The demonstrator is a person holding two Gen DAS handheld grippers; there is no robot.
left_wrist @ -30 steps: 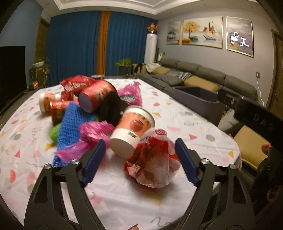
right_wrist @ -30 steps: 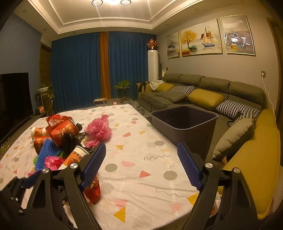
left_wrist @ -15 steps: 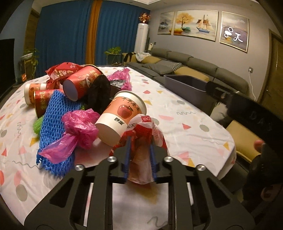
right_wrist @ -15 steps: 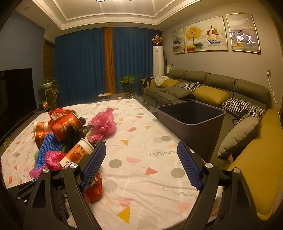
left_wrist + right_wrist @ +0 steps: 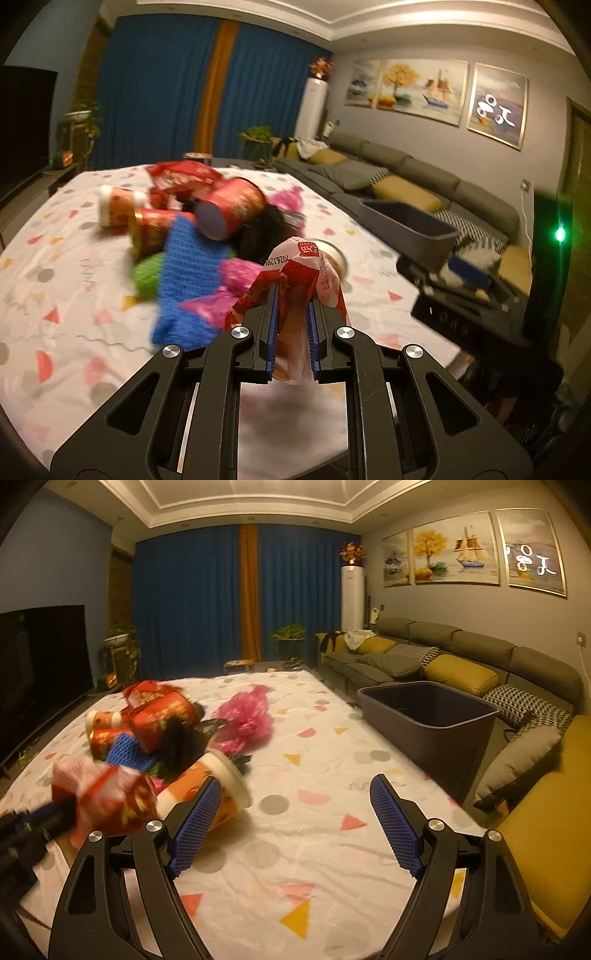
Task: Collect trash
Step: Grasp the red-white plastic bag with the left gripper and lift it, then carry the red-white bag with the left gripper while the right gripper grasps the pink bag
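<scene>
Item in hand: your left tongs (image 5: 291,332) are clamped on the crumpled red wrapper (image 5: 295,273), apparently lifted clear of the bench (image 5: 295,849), right tongs (image 5: 295,827) wide and empty; next, carry it right to the grey bin (image 5: 428,716) and release.

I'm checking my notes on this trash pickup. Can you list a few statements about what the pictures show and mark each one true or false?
1. The left tongs grip a red wrapper. True.
2. The right tongs hold the paper cup. False: they are open and empty; the cup lies on the table.
3. The grey bin stands beside the table, towards the sofa. True.
4. The curtains are green. False: blue with an orange strip.
5. A pink bag lies on the table. True.
</scene>
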